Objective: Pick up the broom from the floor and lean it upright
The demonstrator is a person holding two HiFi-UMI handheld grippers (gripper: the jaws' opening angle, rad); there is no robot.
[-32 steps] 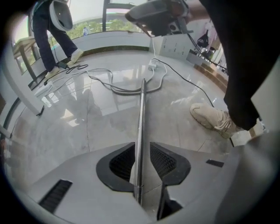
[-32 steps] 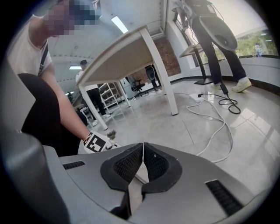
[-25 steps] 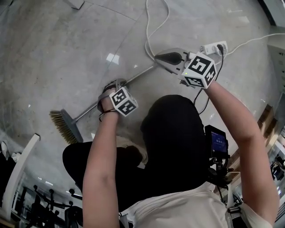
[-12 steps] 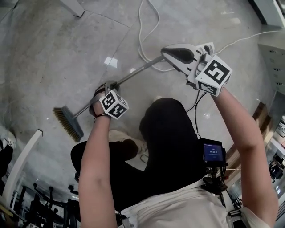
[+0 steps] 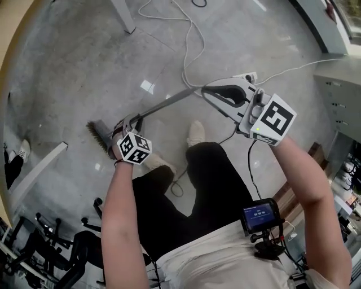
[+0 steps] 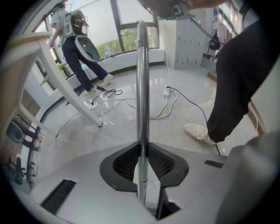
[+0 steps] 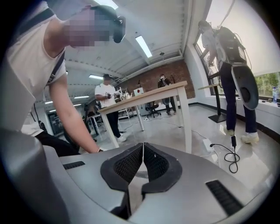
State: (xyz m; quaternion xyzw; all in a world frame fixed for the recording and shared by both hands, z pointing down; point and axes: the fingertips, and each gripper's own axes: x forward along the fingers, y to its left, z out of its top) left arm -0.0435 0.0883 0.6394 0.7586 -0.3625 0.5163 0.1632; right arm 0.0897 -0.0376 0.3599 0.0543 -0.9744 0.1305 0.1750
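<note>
The broom has a bright metal handle [image 5: 163,104] and a straw-coloured brush head [image 5: 97,135] low by the floor. The handle slants up from the head to my right gripper [image 5: 206,90]. My left gripper [image 5: 133,119] is shut on the lower part of the handle, just above the head. In the left gripper view the handle [image 6: 141,87] runs straight up between the pressed pads [image 6: 151,159] of that gripper [image 6: 142,153]. My right gripper [image 7: 142,146] has its tips together at the handle's top end. The grip itself is mostly hidden there.
White cables and a power strip [image 5: 248,76] lie on the grey floor beyond the broom. A table leg [image 5: 124,17] stands further back, a white frame [image 5: 34,169] at left, exercise machines [image 5: 56,248] below it. Another person [image 6: 74,39] walks by the windows; a table [image 7: 148,98] is nearby.
Both grippers have risen with the broom. The handle's top end has lifted off the floor and the handle stands steeper, with the brush head drawn in towards my feet.
</note>
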